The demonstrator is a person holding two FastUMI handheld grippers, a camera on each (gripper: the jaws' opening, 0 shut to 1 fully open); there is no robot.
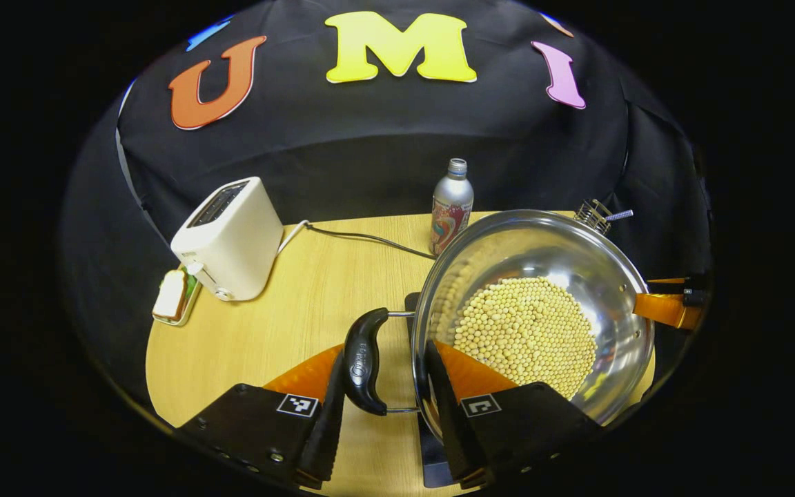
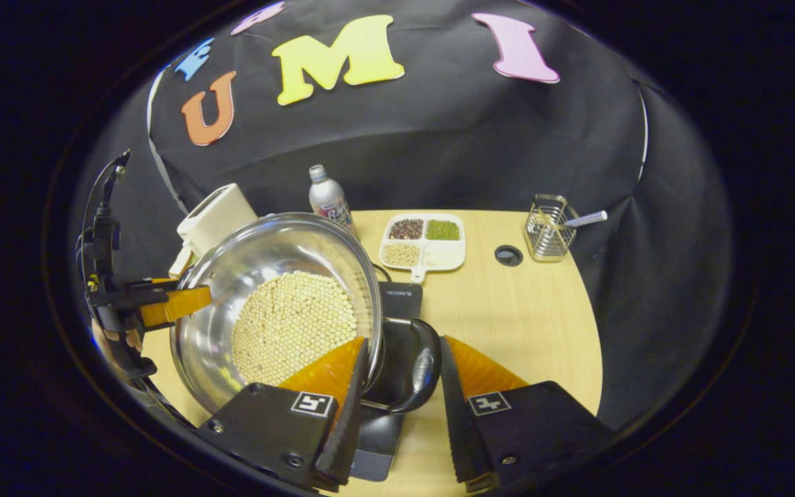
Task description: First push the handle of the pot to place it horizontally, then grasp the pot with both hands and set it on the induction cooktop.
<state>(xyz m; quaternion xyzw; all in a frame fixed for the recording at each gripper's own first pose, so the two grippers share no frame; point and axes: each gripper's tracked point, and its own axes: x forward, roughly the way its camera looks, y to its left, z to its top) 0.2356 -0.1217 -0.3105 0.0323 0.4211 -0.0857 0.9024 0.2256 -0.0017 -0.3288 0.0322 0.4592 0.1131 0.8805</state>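
The pot (image 1: 532,314), full of pale beans (image 1: 525,335), sits over the induction cooktop (image 2: 397,304), apparently still lifted; uneven lowering could tilt it and spill the beans. The left gripper (image 1: 384,386) straddles the pot's left handle (image 1: 364,359), the right gripper (image 2: 401,386) its right handle (image 2: 419,366); whether either clamps I cannot tell, so a handle may slip

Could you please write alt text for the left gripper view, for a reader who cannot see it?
The left gripper straddles the black side handle of a steel pot of pale beans on a wooden table. Behind stand a white toaster and a metal bottle.
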